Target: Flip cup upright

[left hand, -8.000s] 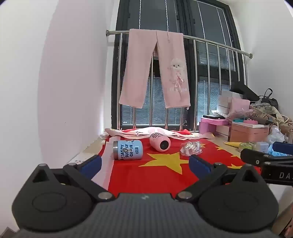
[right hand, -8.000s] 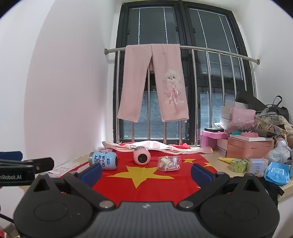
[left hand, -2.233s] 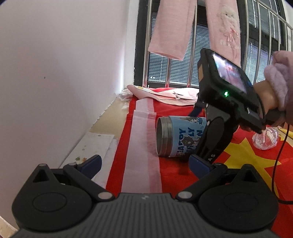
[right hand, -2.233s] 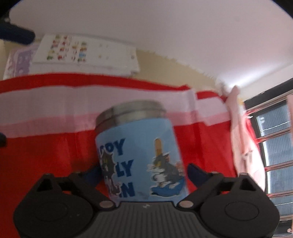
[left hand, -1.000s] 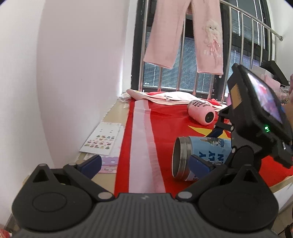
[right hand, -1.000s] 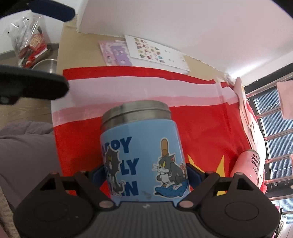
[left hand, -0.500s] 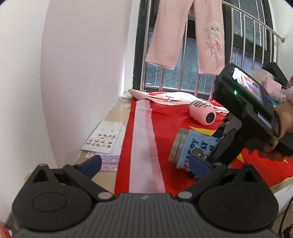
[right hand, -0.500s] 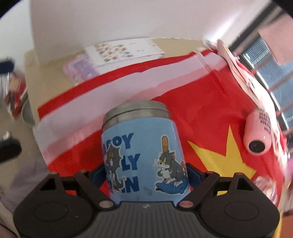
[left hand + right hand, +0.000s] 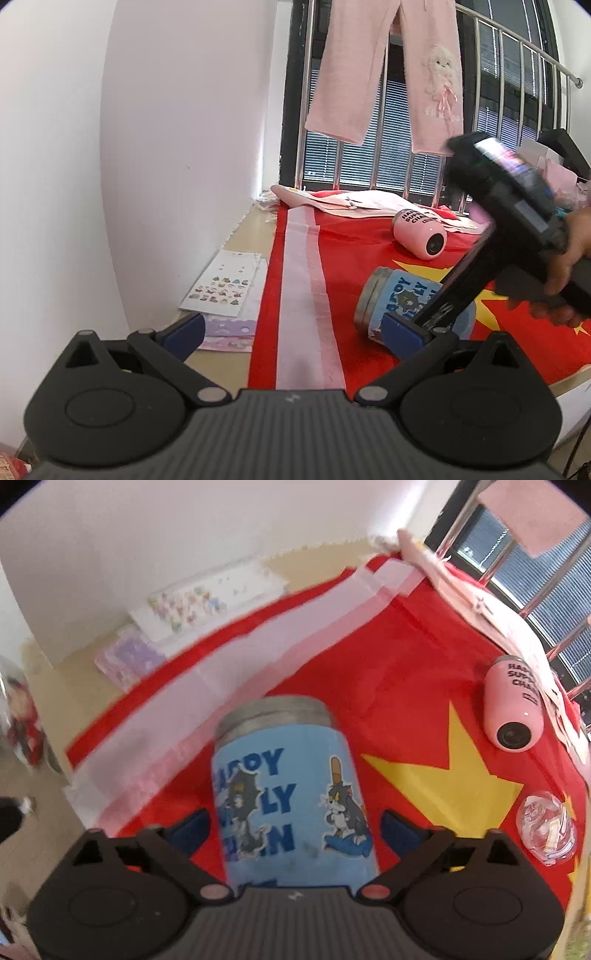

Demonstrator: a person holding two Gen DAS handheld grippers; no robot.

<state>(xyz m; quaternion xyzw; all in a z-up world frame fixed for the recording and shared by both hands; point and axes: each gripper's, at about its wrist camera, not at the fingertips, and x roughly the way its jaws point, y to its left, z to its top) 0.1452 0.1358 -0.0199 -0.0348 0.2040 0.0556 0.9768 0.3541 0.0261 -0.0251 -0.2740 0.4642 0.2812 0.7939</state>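
The blue cartoon cup (image 9: 291,794) with a steel rim sits between the fingers of my right gripper (image 9: 295,829), which is shut on it. In the left wrist view the cup (image 9: 399,302) is tilted, rim pointing up and left, its base end low over the red flag cloth (image 9: 354,258). My left gripper (image 9: 291,330) is open and empty, held back near the table's front left edge. A pink cup (image 9: 513,705) lies on its side farther back; it also shows in the left wrist view (image 9: 419,232).
A crumpled clear wrapper (image 9: 546,827) lies on the cloth to the right. Sticker sheets (image 9: 225,284) lie on the bare table by the white wall. Pink trousers (image 9: 388,70) hang on the window rail. The table's front edge (image 9: 569,384) is close.
My right gripper has turned with the blue cup, raising its rim end from lying flat to tilted. The left gripper has stayed about where it was.
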